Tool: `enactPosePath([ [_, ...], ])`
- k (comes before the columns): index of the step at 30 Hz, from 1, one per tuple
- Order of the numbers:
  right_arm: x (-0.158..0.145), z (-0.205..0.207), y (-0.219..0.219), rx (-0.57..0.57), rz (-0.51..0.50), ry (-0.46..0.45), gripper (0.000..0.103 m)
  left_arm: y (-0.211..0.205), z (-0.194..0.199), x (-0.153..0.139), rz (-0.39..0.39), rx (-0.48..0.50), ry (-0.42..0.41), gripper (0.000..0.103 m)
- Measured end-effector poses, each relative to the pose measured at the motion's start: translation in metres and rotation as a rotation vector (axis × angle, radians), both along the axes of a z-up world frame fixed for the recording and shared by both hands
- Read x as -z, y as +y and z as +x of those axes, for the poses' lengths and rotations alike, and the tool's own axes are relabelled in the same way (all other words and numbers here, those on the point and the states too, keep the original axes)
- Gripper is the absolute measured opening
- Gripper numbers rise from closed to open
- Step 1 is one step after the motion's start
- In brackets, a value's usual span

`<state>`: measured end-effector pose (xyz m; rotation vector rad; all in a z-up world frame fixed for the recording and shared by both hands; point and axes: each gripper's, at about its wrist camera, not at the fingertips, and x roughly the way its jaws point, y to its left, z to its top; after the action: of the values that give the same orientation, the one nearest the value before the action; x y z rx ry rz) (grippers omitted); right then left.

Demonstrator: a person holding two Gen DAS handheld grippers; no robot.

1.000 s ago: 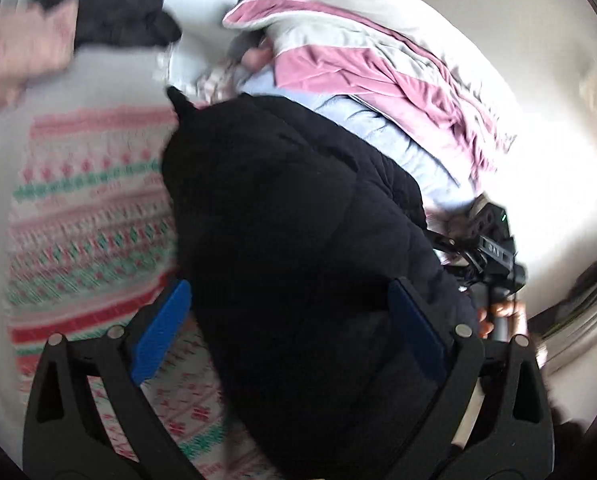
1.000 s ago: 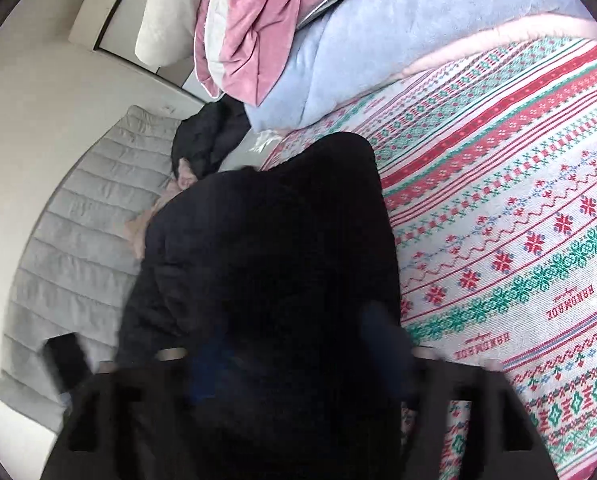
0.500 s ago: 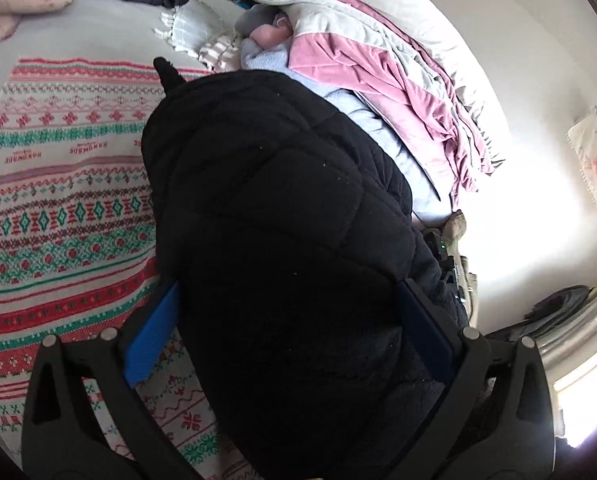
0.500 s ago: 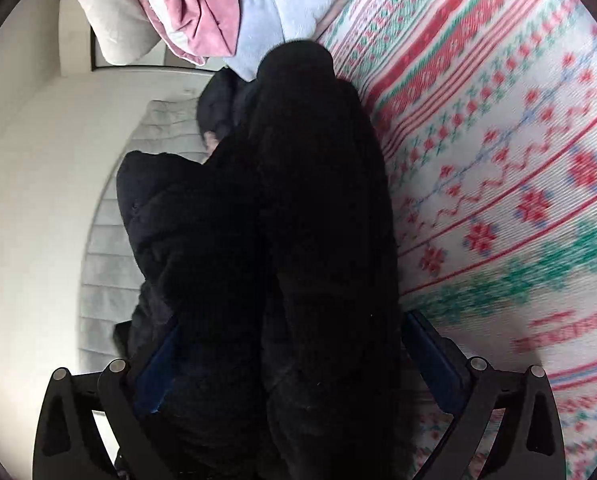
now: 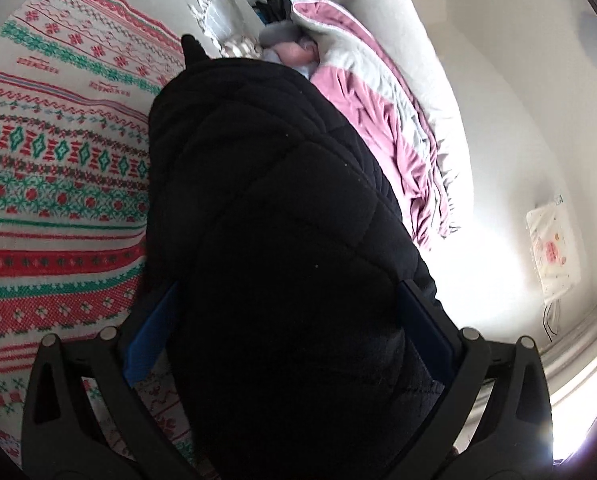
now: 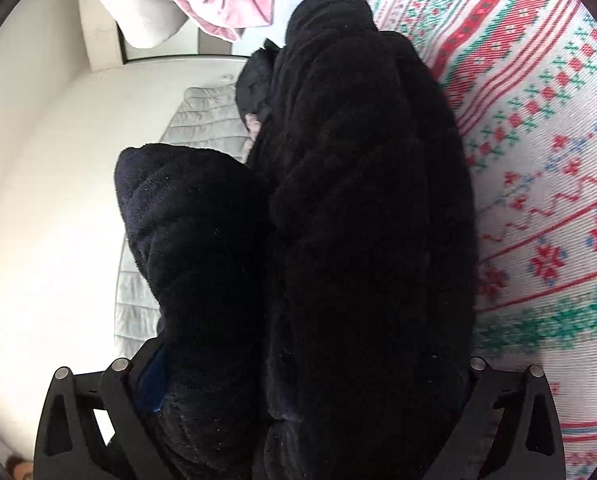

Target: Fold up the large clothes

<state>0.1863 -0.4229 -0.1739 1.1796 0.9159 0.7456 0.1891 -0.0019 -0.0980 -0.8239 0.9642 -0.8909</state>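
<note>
Left hand-held gripper [image 5: 286,320]: fingers spread wide with a thick fold of the black quilted jacket [image 5: 266,200] bunched between the blue pads [image 5: 148,340], apparently gripped. Right hand-held gripper [image 6: 298,380]: likewise wide, jacket [image 6: 358,200] filling the gap, one blue pad mostly hidden. The jacket lies on the bed over the patterned blanket [image 5: 58,160], beside a pink and grey quilt [image 5: 378,120].
</note>
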Motion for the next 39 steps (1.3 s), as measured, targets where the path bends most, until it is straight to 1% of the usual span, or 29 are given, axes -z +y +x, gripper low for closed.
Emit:
enactPosePath([
  [3,-0.013,-0.008,0.002,0.01,-0.007,-0.051,0.094,0.0,-0.004,-0.009,0.009,-0.004,-0.026,0.102],
  [7,-0.043,-0.004,0.026,-0.004,-0.033,-0.112,0.094,0.005,-0.006,-0.022,-0.003,-0.014,-0.031,0.102],
  [10,-0.068,0.011,0.059,-0.043,-0.051,-0.151,0.094,0.034,-0.005,-0.041,-0.013,-0.06,-0.069,0.102],
  [12,-0.081,0.024,0.088,-0.078,-0.044,-0.169,0.094,0.067,-0.003,-0.064,0.002,-0.115,-0.111,0.102],
  [15,-0.101,0.056,0.148,-0.146,-0.03,-0.192,0.094,0.123,-0.001,-0.095,0.049,-0.201,-0.161,0.102],
  [17,-0.111,0.083,0.195,-0.195,-0.012,-0.204,0.093,0.167,0.002,-0.113,0.08,-0.268,-0.176,0.102],
  [20,-0.118,0.127,0.264,-0.254,0.013,-0.2,0.093,0.226,0.01,-0.13,0.125,-0.354,-0.173,0.102],
  [21,-0.117,0.141,0.285,-0.272,0.011,-0.195,0.093,0.25,0.015,-0.135,0.15,-0.388,-0.17,0.102],
  [22,-0.114,0.157,0.309,-0.29,-0.006,-0.188,0.093,0.265,0.02,-0.136,0.17,-0.408,-0.169,0.102],
  [24,-0.098,0.184,0.34,-0.295,-0.072,-0.151,0.093,0.295,0.036,-0.128,0.265,-0.451,-0.156,0.102],
  [25,-0.084,0.196,0.352,-0.282,-0.121,-0.095,0.093,0.302,0.046,-0.118,0.325,-0.468,-0.137,0.102],
  [26,-0.065,0.207,0.361,-0.262,-0.187,-0.003,0.093,0.308,0.056,-0.104,0.397,-0.48,-0.103,0.102],
  [27,-0.049,0.213,0.366,-0.241,-0.241,0.073,0.093,0.313,0.067,-0.082,0.473,-0.491,-0.058,0.101],
  [28,-0.033,0.216,0.368,-0.215,-0.269,0.131,0.094,0.316,0.074,-0.066,0.532,-0.496,-0.025,0.101],
  [29,-0.027,0.215,0.369,-0.21,-0.214,0.124,0.094,0.32,0.076,-0.055,0.535,-0.506,-0.027,0.101],
  [30,-0.027,0.214,0.37,-0.205,-0.188,0.117,0.094,0.327,0.073,-0.054,0.462,-0.512,-0.035,0.101],
  [31,-0.035,0.209,0.369,-0.203,-0.206,0.102,0.094,0.333,0.068,-0.06,0.431,-0.525,-0.048,0.101],
  [32,-0.043,0.207,0.37,-0.207,-0.251,0.076,0.094,0.335,0.063,-0.066,0.424,-0.53,-0.067,0.1],
  [34,-0.067,0.198,0.365,-0.202,-0.355,0.019,0.094,0.332,0.05,-0.086,0.451,-0.547,-0.137,0.1],
  [35,-0.077,0.187,0.356,-0.195,-0.38,-0.01,0.094,0.329,0.039,-0.099,0.48,-0.563,-0.185,0.1],
  [36,-0.091,0.189,0.367,-0.183,-0.406,-0.034,0.094,0.328,0.033,-0.103,0.497,-0.568,-0.215,0.1],
  [37,-0.104,0.183,0.363,-0.169,-0.44,-0.072,0.094,0.318,0.026,-0.113,0.518,-0.565,-0.253,0.1],
  [38,-0.118,0.175,0.361,-0.161,-0.47,-0.124,0.094,0.305,0.017,-0.121,0.557,-0.551,-0.301,0.1],
  [39,-0.129,0.167,0.362,-0.163,-0.494,-0.172,0.094,0.3,0.018,-0.115,0.58,-0.532,-0.322,0.1],
])
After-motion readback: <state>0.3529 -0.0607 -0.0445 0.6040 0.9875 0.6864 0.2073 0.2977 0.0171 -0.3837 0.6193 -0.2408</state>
